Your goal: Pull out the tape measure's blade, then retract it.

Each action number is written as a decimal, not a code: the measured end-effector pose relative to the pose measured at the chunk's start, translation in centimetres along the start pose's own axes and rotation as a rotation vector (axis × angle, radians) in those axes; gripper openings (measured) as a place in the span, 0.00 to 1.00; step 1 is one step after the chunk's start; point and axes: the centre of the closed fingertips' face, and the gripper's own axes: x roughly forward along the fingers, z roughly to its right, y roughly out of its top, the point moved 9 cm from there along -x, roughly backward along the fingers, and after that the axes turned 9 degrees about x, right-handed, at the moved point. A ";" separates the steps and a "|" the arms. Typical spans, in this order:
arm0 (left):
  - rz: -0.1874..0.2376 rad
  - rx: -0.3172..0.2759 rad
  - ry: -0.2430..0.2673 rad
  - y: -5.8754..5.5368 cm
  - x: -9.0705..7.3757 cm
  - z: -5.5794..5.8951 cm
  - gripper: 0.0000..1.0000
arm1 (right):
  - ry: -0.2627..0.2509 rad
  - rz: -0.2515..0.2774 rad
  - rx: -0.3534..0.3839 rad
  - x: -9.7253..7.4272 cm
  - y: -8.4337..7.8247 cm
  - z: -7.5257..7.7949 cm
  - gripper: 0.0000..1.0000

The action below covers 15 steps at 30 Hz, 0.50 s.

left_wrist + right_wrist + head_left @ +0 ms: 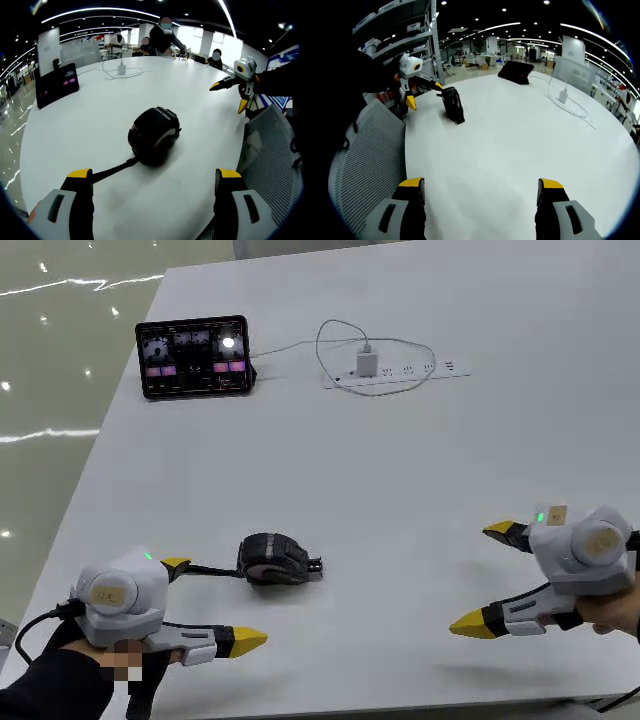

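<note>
Your left gripper [215, 602] has its two yellow-tipped jaws spread wide apart, and there is nothing between them. Just ahead of those jaws, very near, the black tape measure [275, 560] lies on the white table [420, 480]. In the left gripper view it sits right in the middle, a little past the jaw tips. A thin black strap [210, 570] runs from the tape measure back to the tip of one left jaw. You cannot tell from the pictures if the strap touches that tip. A small dark end piece sticks out of the tape measure on the side facing away from your left gripper, and no long blade is out. Your right gripper [481, 577] is well apart from the tape measure, on its other side, with its tips pointing toward it. Its jaws are wide open too, and it holds nothing. Bare table lies between its tips. Farther off, past the tape measure and away from both grippers, a dark tablet [195, 356] stands with its screen lit. Beside the tablet, a white power strip [400, 373] lies flat with a white plug [366, 363] in it. A white cable [340, 330] loops around the plug and leads to the tablet.
</note>
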 end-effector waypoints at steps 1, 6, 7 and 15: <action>-0.002 -0.007 -0.004 0.0 -0.1 0.0 0.99 | -0.010 0.000 0.006 -0.4 -0.2 0.2 0.95; 0.002 0.002 0.009 0.1 -0.8 -0.1 0.99 | -0.048 0.000 0.028 -2.6 -1.5 1.2 0.96; 0.007 0.006 0.015 0.0 -1.0 -0.2 0.99 | -0.055 -0.003 0.032 -3.0 -1.9 1.4 0.97; 0.011 -0.012 0.037 -0.4 -1.8 -0.4 0.99 | -0.101 0.013 0.101 -6.2 -4.0 2.5 0.99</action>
